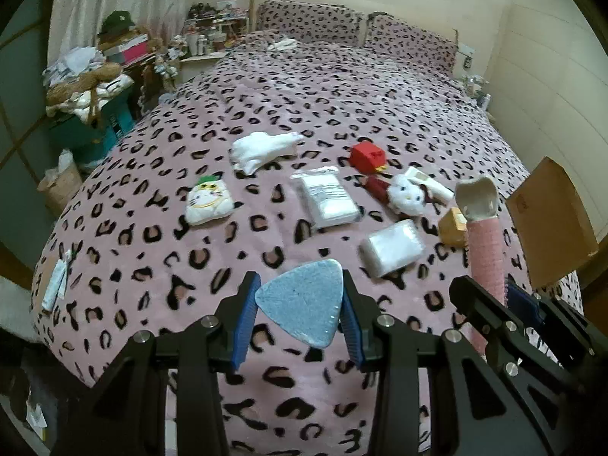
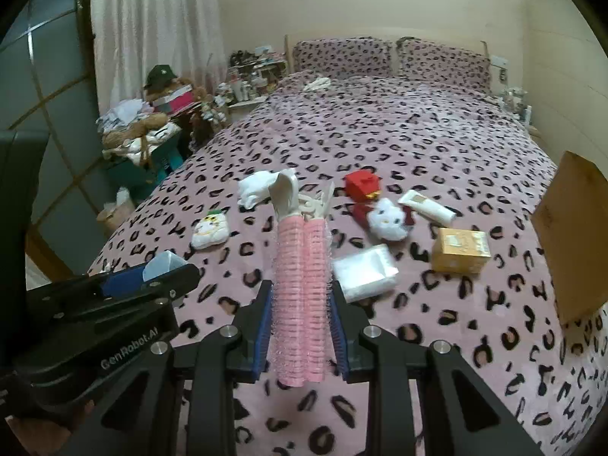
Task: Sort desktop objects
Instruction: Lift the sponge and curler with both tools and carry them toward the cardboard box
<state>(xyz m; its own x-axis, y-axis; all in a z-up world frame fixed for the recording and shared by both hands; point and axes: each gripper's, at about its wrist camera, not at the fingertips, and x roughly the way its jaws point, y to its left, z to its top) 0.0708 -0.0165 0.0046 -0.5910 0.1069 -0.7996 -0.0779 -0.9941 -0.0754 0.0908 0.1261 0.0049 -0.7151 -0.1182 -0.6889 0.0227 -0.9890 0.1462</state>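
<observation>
The wide bed with its pink leopard-print fleece blanket (image 1: 342, 87) filled both views, its far half bare up to the two matching pillows (image 2: 391, 57) and its near edge curving away below the grippers. A flat brown cardboard box (image 2: 570, 239) stood tilted at the bed's right edge, well apart from the scattered items. At the left edge, a cluttered teal side cabinet piled with cloths (image 1: 91, 95) stood just beside the mattress. The items lay in a loose band across the middle of the blanket: a clear plastic packet of white sheets (image 1: 328, 197) in the centre, a smaller clear packet of white pads (image 1: 391, 247) nearer and to its right, a yellow cardboard carton (image 2: 459, 250) toward the right, a white plush cat toy (image 2: 387, 218) touching a red box (image 2: 361, 184) behind it, a white tube (image 2: 427, 203) just beside the toy, a white crumpled glove (image 1: 262, 148) at the back left, and a white embroidered pouch with a green tuft (image 1: 207, 201) on the left with open blanket around it. The left gripper (image 1: 300, 311) was clamped on a pale blue rounded-triangle sponge puff (image 1: 304, 300), held above the blanket's near edge. The right gripper (image 2: 302, 326) was pressed closed around a pair of pink mesh hair rollers with cream clips (image 2: 302, 285), held upright over the near blanket, beside the left gripper.
</observation>
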